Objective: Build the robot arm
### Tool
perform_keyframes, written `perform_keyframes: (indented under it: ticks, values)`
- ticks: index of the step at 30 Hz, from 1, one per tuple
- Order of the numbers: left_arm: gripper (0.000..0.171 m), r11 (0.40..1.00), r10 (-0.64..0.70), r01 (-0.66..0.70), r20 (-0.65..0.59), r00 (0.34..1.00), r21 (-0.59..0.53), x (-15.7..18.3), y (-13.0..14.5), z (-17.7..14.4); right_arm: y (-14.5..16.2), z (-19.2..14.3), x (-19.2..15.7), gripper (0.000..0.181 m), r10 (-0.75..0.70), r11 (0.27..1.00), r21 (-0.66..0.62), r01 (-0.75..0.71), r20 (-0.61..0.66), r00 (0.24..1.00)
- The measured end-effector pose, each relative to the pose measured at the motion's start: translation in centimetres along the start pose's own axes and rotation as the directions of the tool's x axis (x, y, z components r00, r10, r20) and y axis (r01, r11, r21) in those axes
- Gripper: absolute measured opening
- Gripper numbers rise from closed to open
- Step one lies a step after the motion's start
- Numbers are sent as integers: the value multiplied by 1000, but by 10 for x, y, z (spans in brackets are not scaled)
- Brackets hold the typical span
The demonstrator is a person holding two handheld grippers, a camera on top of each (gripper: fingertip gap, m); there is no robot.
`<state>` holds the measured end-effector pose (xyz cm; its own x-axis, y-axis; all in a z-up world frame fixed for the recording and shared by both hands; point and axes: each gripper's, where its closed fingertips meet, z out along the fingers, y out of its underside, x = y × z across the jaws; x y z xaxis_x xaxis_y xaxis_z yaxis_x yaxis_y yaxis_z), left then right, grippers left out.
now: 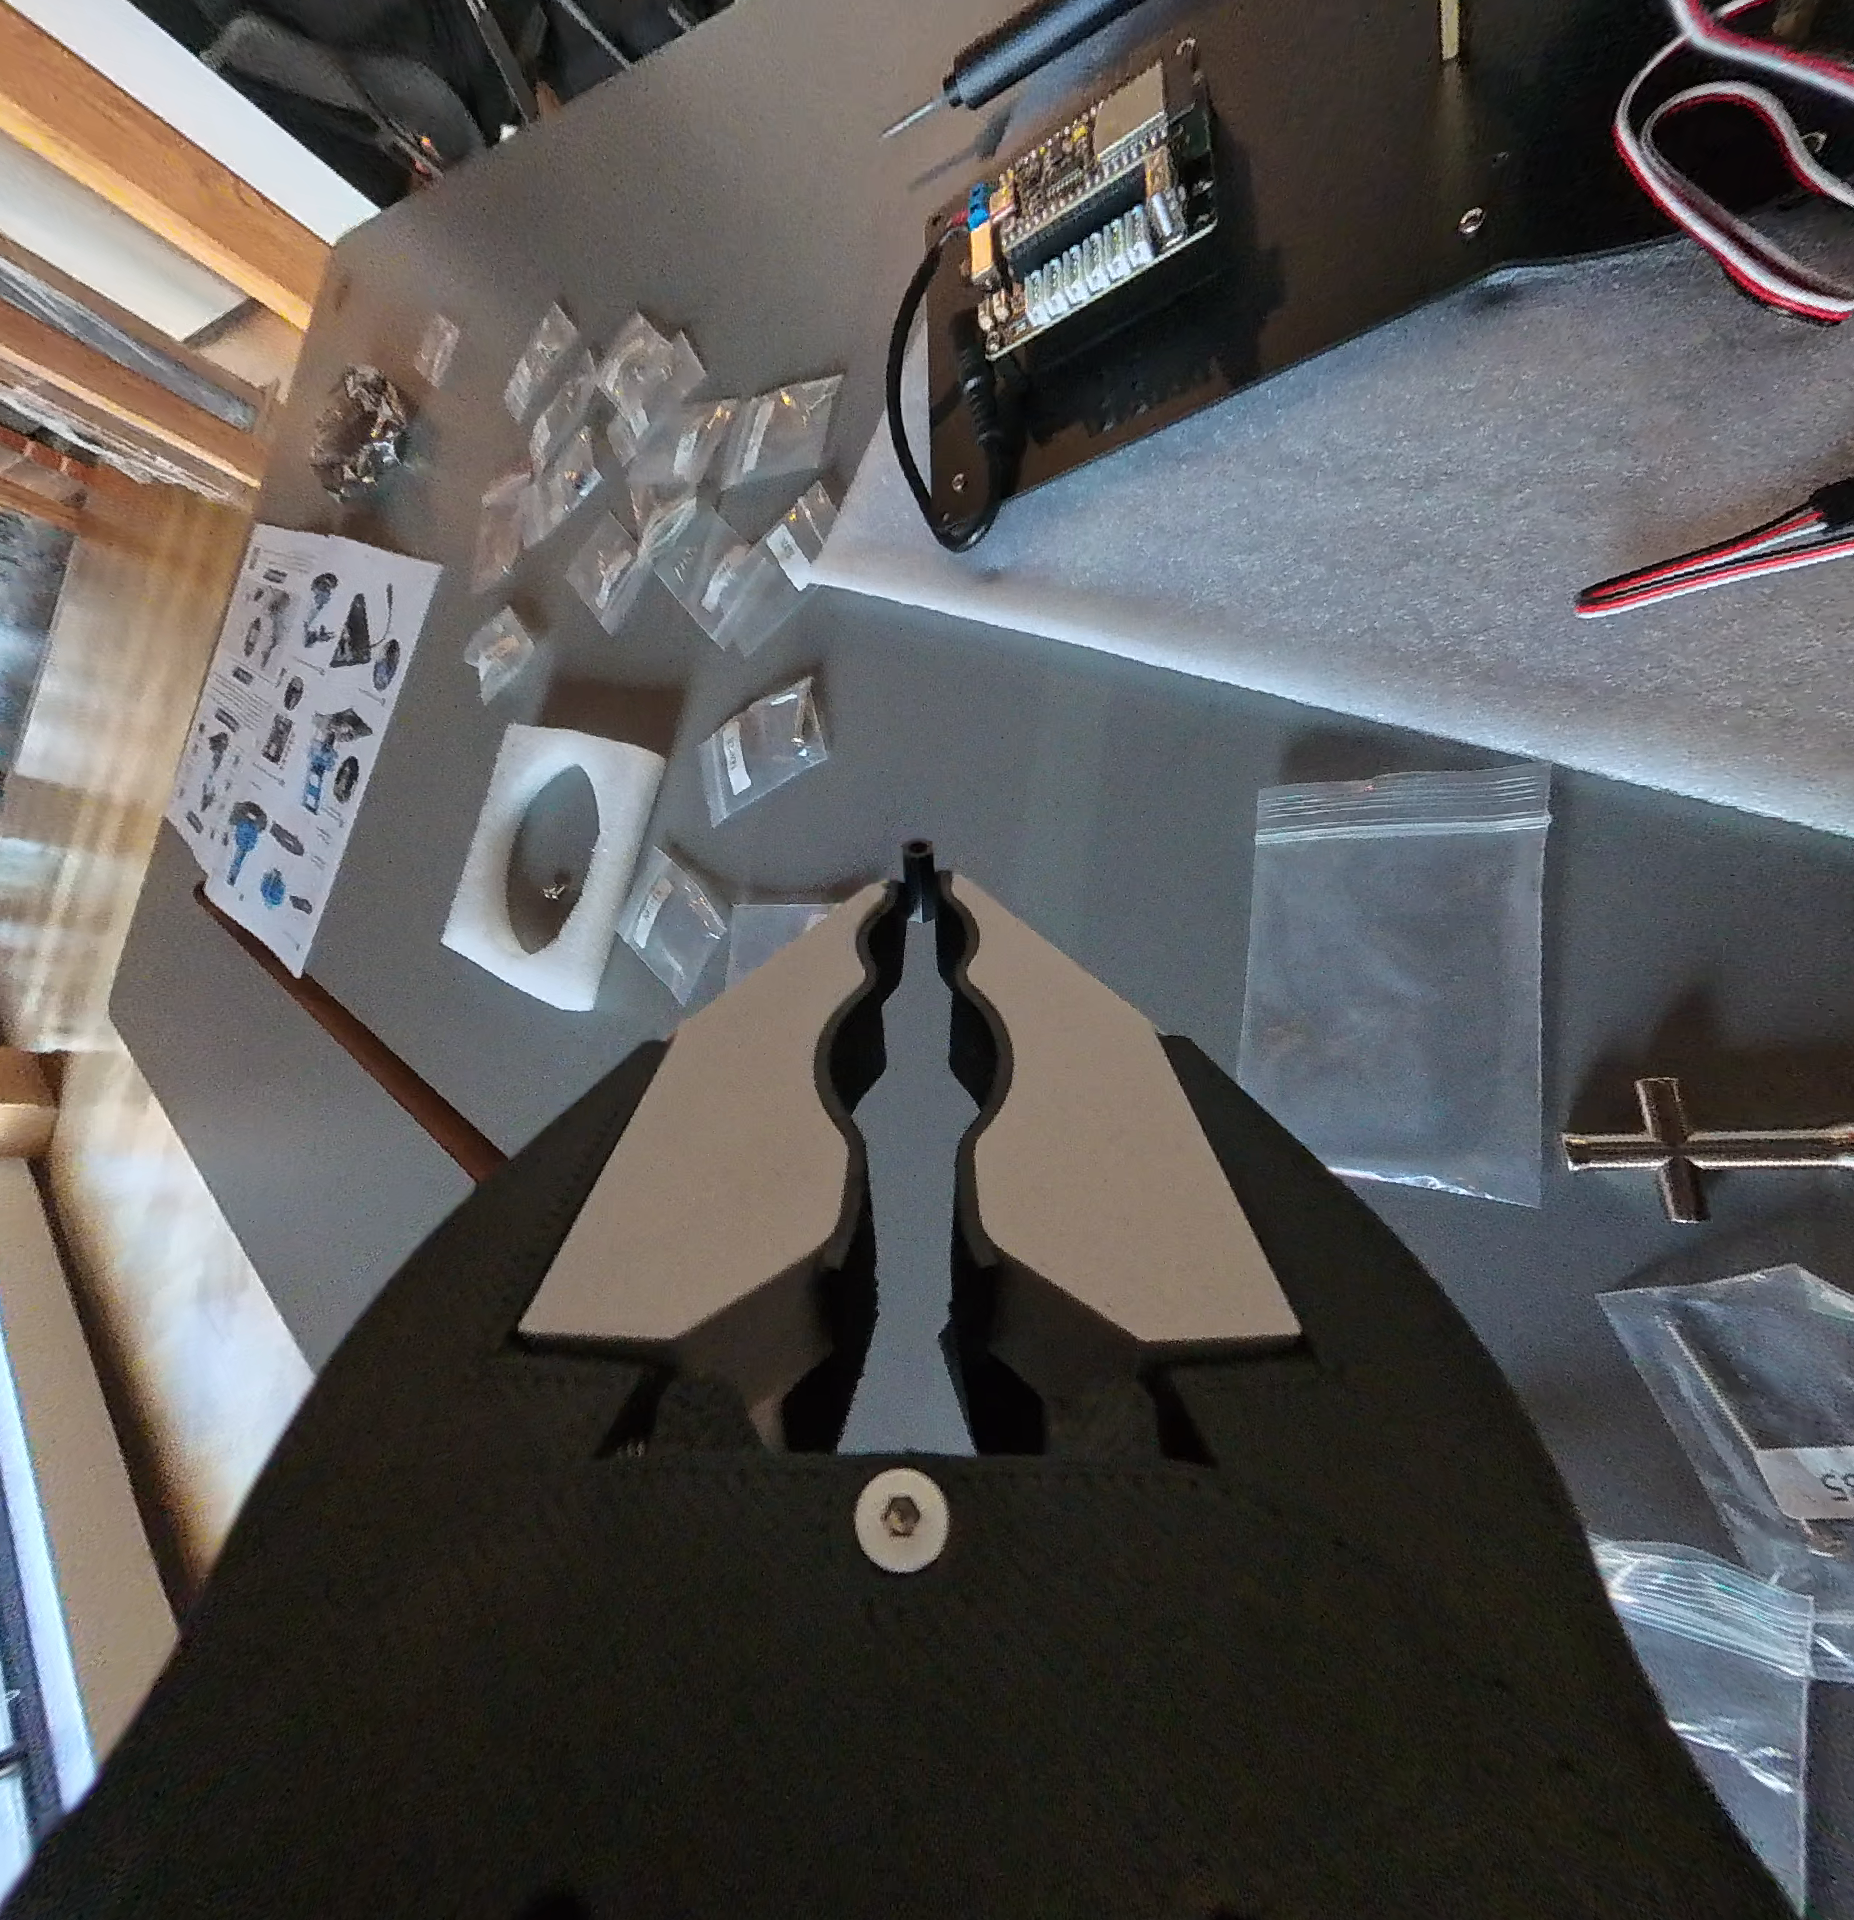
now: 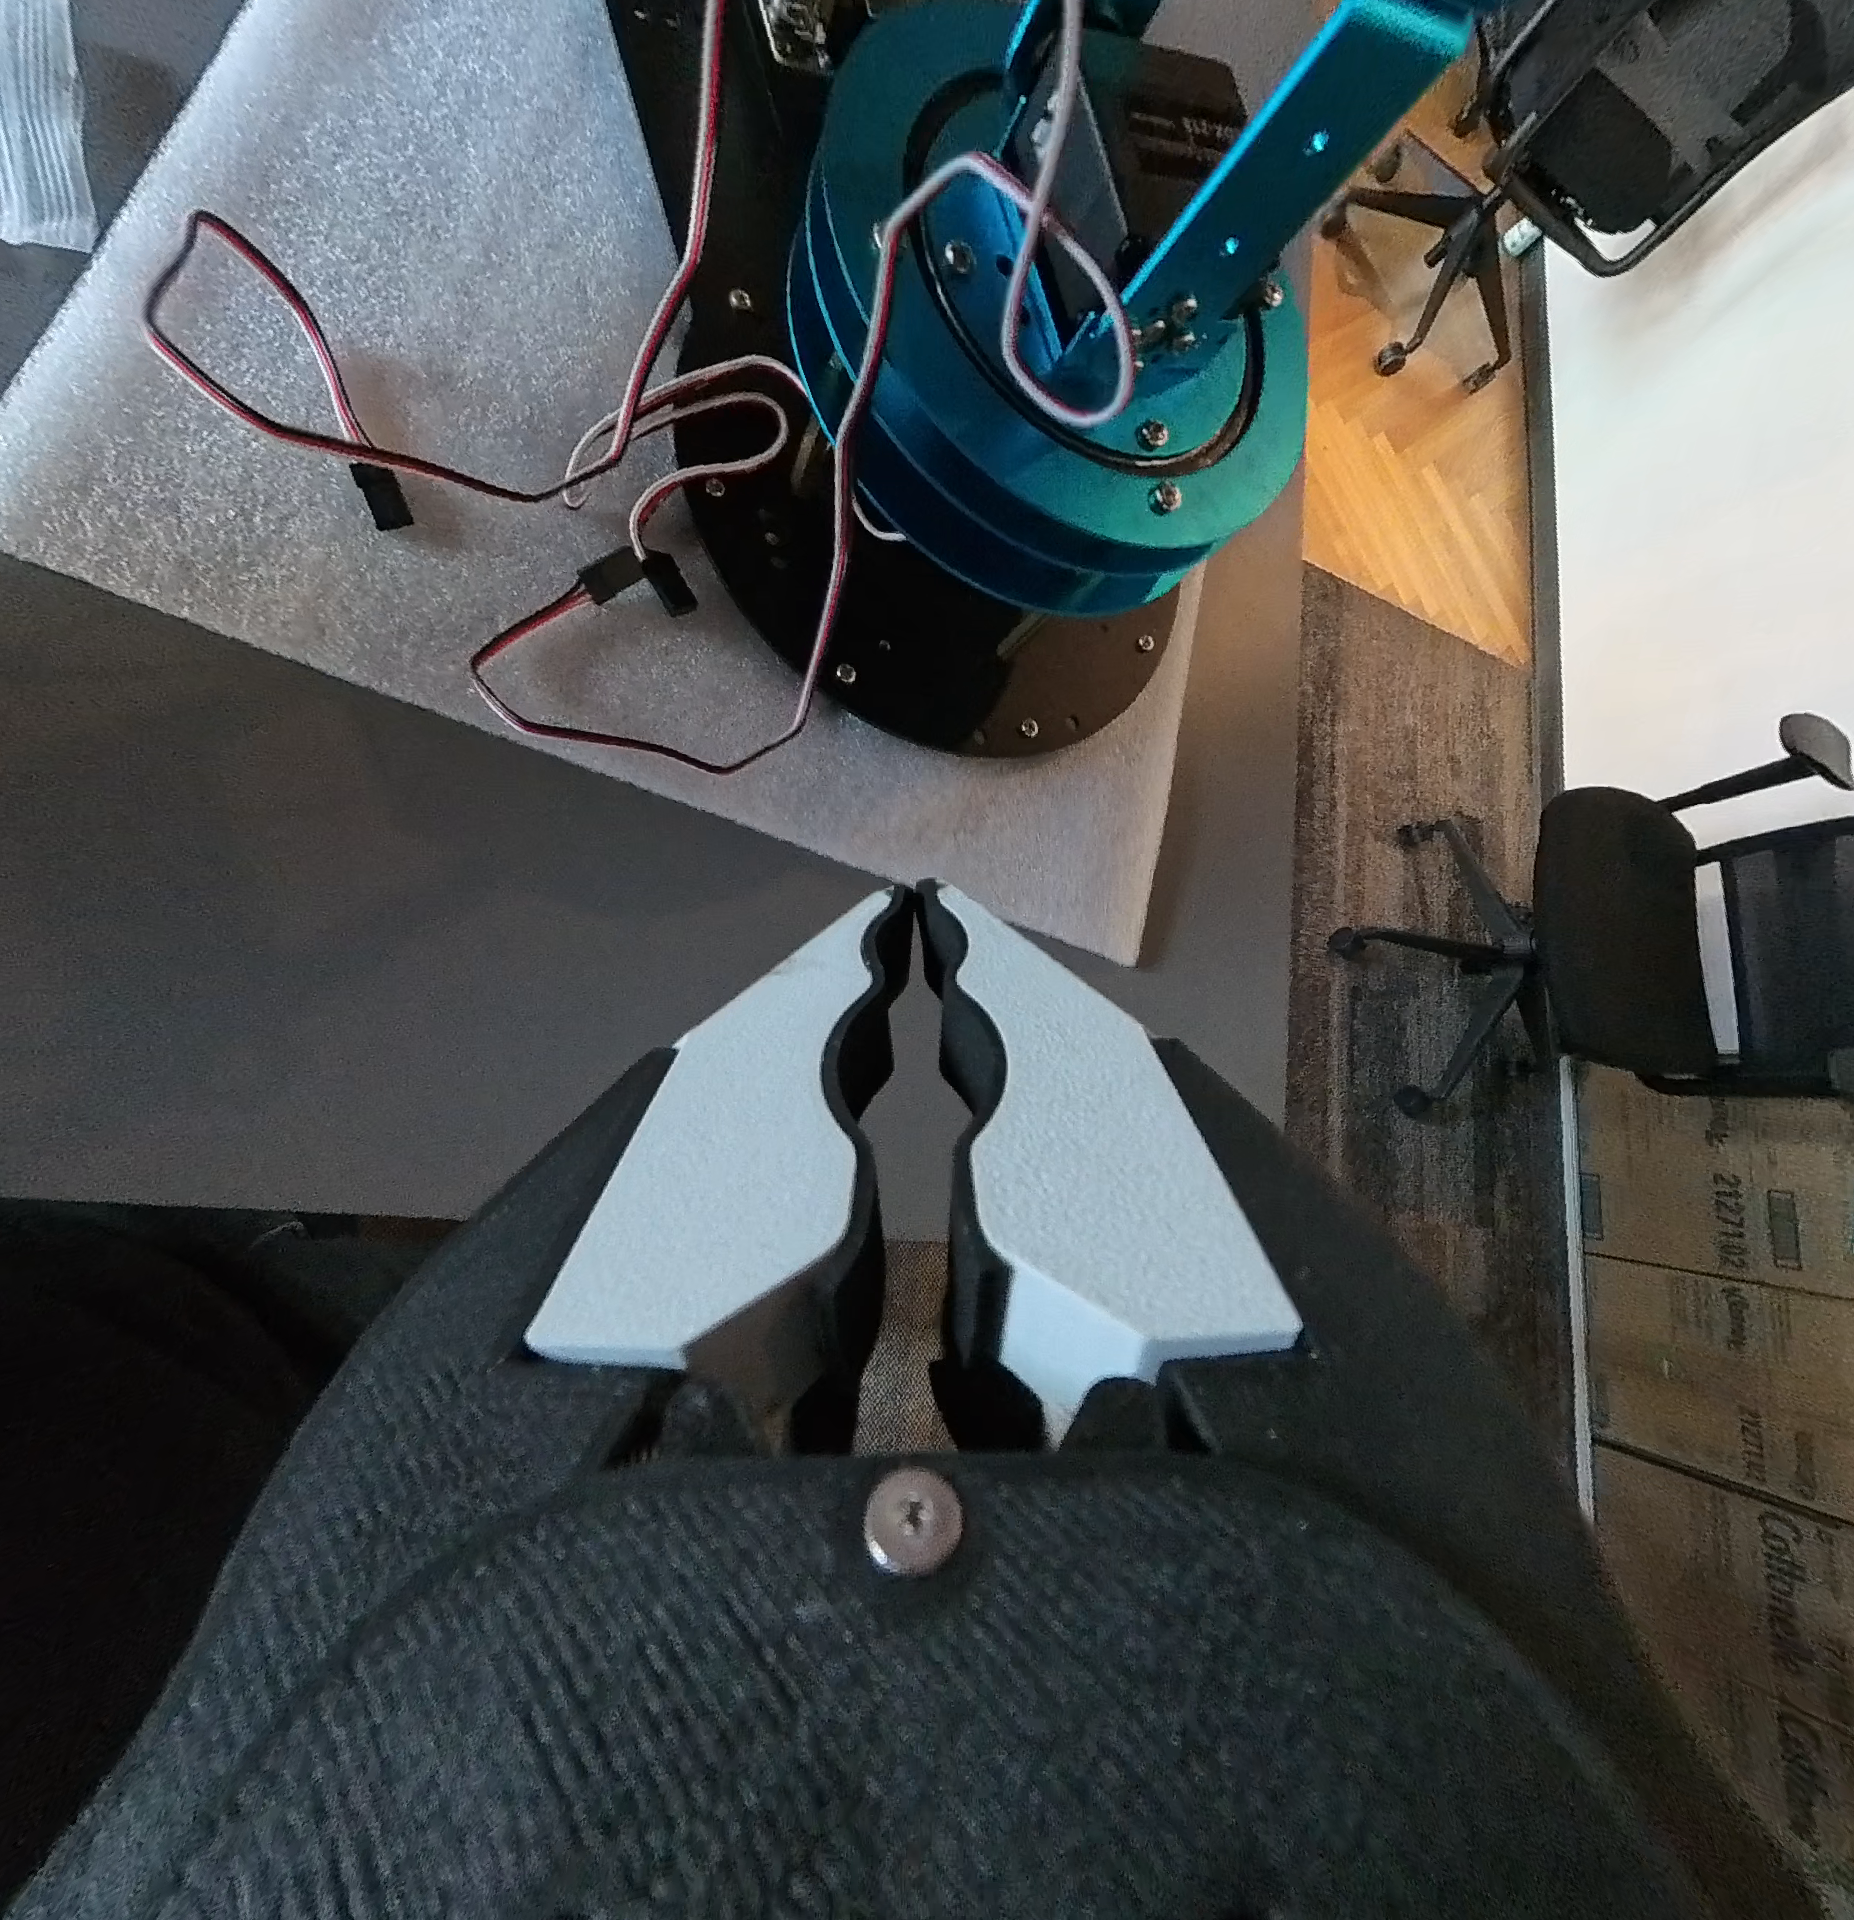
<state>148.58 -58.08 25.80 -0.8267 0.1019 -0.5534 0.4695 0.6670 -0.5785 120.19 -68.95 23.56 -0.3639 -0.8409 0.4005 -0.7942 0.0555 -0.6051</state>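
My left gripper (image 1: 920, 896) is shut on a small black hex standoff (image 1: 918, 873) that sticks out past its tips, held above the grey table. An empty clear zip bag (image 1: 1396, 977) lies just to its right, and a metal cross wrench (image 1: 1681, 1148) beyond that. My right gripper (image 2: 915, 896) is shut with nothing between its tips, hovering at the near edge of a grey foam sheet (image 2: 383, 312). On the foam stands a blue robot-arm turntable (image 2: 1037, 416) on a black base plate (image 2: 964, 675), with loose servo cables (image 2: 590, 582) trailing from it.
Several small parts bags (image 1: 674, 468), a white foam block with an oval hole (image 1: 554, 857) and a printed sheet (image 1: 299, 727) lie on the left. A black plate with a circuit board (image 1: 1099, 229) sits on the foam. Office chairs (image 2: 1650, 935) and cardboard boxes (image 2: 1733, 1351) stand past the table's right edge. To the metal cross wrench (image 1: 1681, 1148): left tips about 15 cm, right tips about 25 cm.
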Motion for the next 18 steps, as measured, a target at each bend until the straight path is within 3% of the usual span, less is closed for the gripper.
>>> perform_keyframes:
  ticks: [10, 18]
  values:
    - [3, 999, 25, -25, -2, 1000, -32, 0, -3, 9, 6, 4, 5, 1, 25, 1000, -5, -24, 8, 1000]
    - [3, 1000, -7, 8, -54, 999, 16, 5, -16, 19, 11, 9, 14, 1, 54, 999, -1, -54, 9, 998]
